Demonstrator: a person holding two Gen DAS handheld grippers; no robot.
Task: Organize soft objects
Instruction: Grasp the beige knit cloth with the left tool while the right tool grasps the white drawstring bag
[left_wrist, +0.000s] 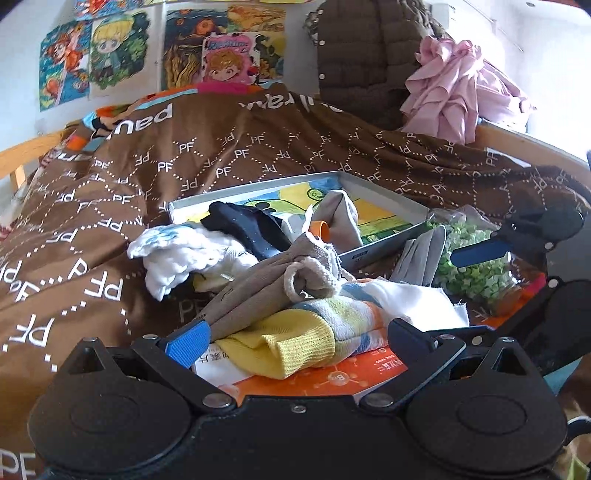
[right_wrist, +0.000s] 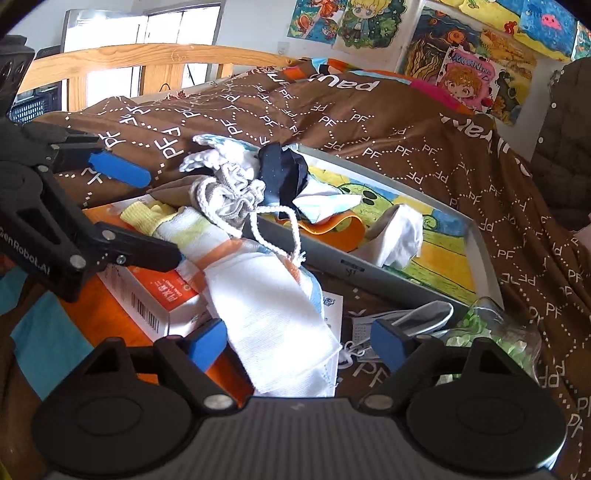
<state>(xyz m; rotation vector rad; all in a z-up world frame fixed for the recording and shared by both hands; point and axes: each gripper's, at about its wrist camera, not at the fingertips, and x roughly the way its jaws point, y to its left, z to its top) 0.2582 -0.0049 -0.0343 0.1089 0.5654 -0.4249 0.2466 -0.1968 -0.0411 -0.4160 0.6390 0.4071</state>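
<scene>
A pile of soft things lies on the brown bedspread: a yellow-cuffed striped sock (left_wrist: 295, 347) (right_wrist: 273, 295), a beige drawstring pouch (left_wrist: 273, 280) (right_wrist: 229, 192), a white knitted cloth (left_wrist: 184, 254) (right_wrist: 214, 155) and a dark navy cloth (left_wrist: 247, 229) (right_wrist: 284, 173). A grey cloth (left_wrist: 340, 218) (right_wrist: 399, 232) lies in the shallow grey tray (left_wrist: 384, 243) (right_wrist: 369, 273). My left gripper (left_wrist: 295, 338) is open, its jaws either side of the sock's yellow cuff. My right gripper (right_wrist: 299, 343) is open, its jaws either side of the sock's white end.
An orange and white box (left_wrist: 332, 380) (right_wrist: 162, 295) lies under the sock. A clear bag of green bits (left_wrist: 476, 266) (right_wrist: 491, 332) and a grey face mask (left_wrist: 424, 254) (right_wrist: 417, 317) lie right of the pile. A brown coat (left_wrist: 365, 55) and pink fabric (left_wrist: 458, 88) hang behind.
</scene>
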